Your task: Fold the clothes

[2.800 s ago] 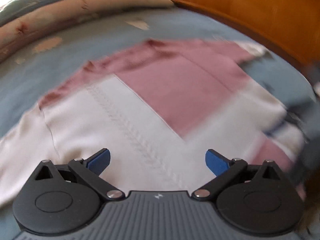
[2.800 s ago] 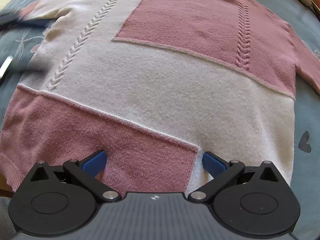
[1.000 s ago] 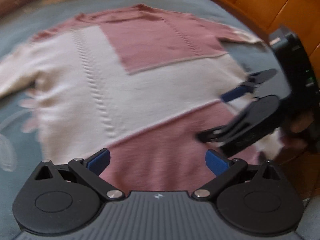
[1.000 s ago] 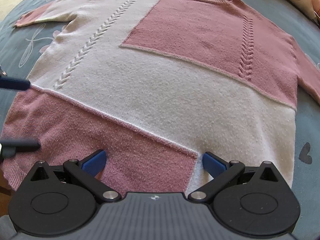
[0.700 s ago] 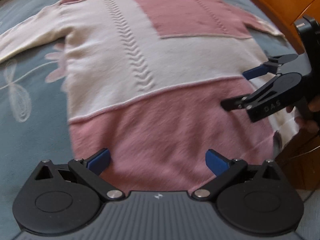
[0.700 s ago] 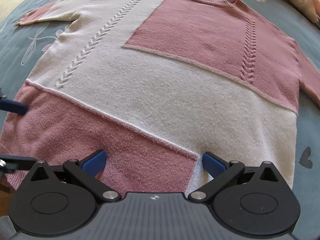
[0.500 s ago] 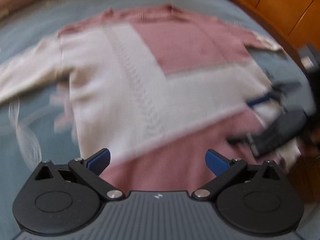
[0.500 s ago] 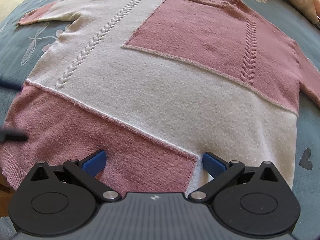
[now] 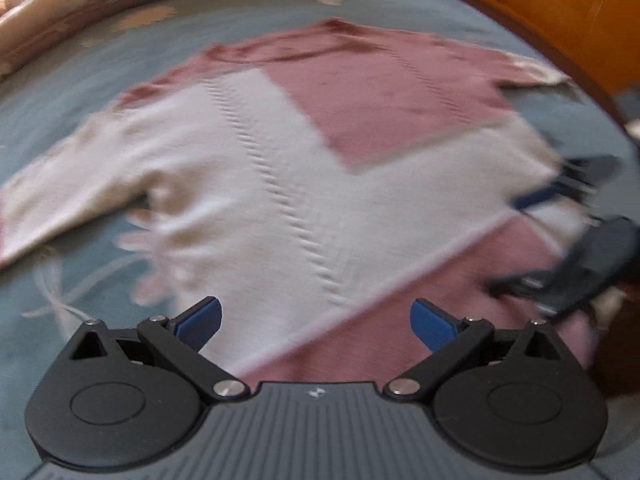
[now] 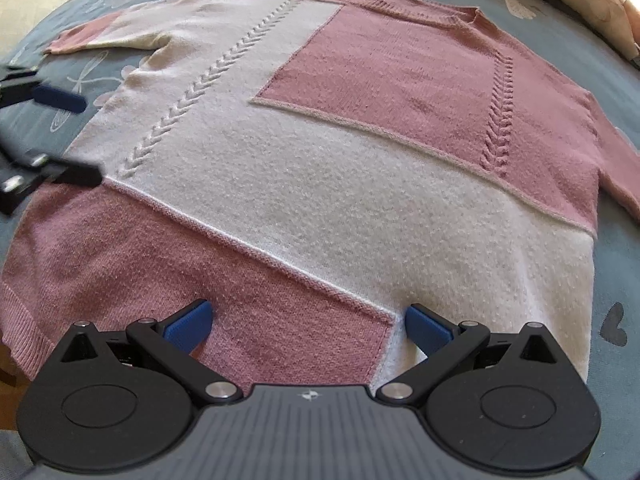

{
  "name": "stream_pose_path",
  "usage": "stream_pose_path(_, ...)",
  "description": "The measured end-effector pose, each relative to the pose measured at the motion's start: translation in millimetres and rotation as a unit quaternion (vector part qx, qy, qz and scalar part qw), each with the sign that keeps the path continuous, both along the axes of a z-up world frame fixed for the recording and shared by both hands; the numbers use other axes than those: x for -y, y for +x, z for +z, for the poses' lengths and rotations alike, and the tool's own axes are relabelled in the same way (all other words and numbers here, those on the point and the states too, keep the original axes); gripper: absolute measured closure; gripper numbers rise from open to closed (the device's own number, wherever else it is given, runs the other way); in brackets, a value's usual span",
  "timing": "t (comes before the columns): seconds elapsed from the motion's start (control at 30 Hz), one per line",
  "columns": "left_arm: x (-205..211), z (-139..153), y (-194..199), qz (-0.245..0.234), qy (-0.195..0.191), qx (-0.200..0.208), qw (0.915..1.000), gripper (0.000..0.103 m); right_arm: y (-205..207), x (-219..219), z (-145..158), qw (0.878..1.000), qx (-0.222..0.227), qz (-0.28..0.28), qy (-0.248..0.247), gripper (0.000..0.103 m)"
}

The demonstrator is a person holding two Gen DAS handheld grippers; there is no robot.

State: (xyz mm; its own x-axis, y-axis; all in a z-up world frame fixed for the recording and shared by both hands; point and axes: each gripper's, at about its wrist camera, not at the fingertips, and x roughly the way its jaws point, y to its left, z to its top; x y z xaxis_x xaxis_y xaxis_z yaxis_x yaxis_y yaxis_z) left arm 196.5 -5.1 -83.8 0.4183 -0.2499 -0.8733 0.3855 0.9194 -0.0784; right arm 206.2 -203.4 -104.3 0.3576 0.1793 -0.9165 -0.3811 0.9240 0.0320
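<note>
Left wrist view, blurred: pink-and-cream sweater (image 9: 320, 168) spread flat and face up on the blue floral bedspread (image 9: 60, 292), neckline at the far side, one cream sleeve stretched off to the left, hem nearest the camera. No fold visible anywhere, so by the look of it the task not yet begun, with sleeves and body all left to fold. Left gripper (image 9: 316, 316) hovering above the lower cream panel near the hem, fingers spread wide, nothing between them. Right gripper (image 9: 560, 240) seen smeared at the right edge over the hem corner, also spread wide. Wooden bed frame (image 9: 560, 12) curving behind, patterned pillow (image 9: 80, 4) along the top. Right wrist view, sharp: same sweater (image 10: 340, 168) flat, cable-stitch lines running down the cream and pink panels, ribbed hem at lower left, both sleeves out to the sides. Right gripper (image 10: 308, 324) low over the hem where pink meets cream, wide apart, holding nothing. Left gripper (image 10: 60, 136) at the left edge beside the side seam, likewise apart and empty. No containers in either view.
</note>
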Motion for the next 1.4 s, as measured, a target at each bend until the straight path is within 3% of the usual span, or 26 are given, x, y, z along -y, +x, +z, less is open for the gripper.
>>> stream_pose_path(0.13,17,-20,-24,-0.026,-0.001,-0.038,0.9989,0.003,-1,1,0,1.0,0.006,0.001,0.003,0.0)
stream_pose_path(0.23,6,-28,-37,0.015,0.005,-0.048,0.9987,0.003,-1,2,0,1.0,0.007,0.005,0.004,0.0)
stream_pose_path(0.4,-4,-15,-45,0.062,0.009,-0.064,0.996,0.003,-3,2,0,1.0,0.013,0.006,0.007,0.0)
stream_pose_path(0.53,15,-7,-46,0.016,-0.013,-0.048,0.9986,0.003,-5,2,0,1.0,0.021,0.002,0.007,0.0)
stream_pose_path(0.67,29,-25,-50,-0.008,-0.013,-0.061,0.998,0.003,-5,2,0,1.0,0.023,0.001,0.008,0.0)
stream_pose_path(0.9,27,-29,-58,-0.028,-0.003,-0.046,0.9986,0.001,-23,12,3,1.0,0.025,-0.01,0.007,0.0)
stream_pose_path(1.03,26,-30,-52,-0.03,0.001,-0.055,0.998,0.001,-30,24,13,1.0,-0.006,-0.007,-0.008,0.0)
stream_pose_path(1.2,30,-30,-48,-0.033,0.017,-0.062,0.9974,0.001,-2,66,37,0.995,0.057,-0.079,0.024,0.0)
stream_pose_path(1.33,39,-32,-49,-0.058,0.049,-0.061,0.9953,0.001,24,104,19,0.982,0.013,-0.182,0.047,0.0)
stream_pose_path(1.4,40,-33,-50,-0.068,0.056,-0.062,0.9942,0.001,9,120,10,0.973,-0.011,-0.219,0.073,0.0)
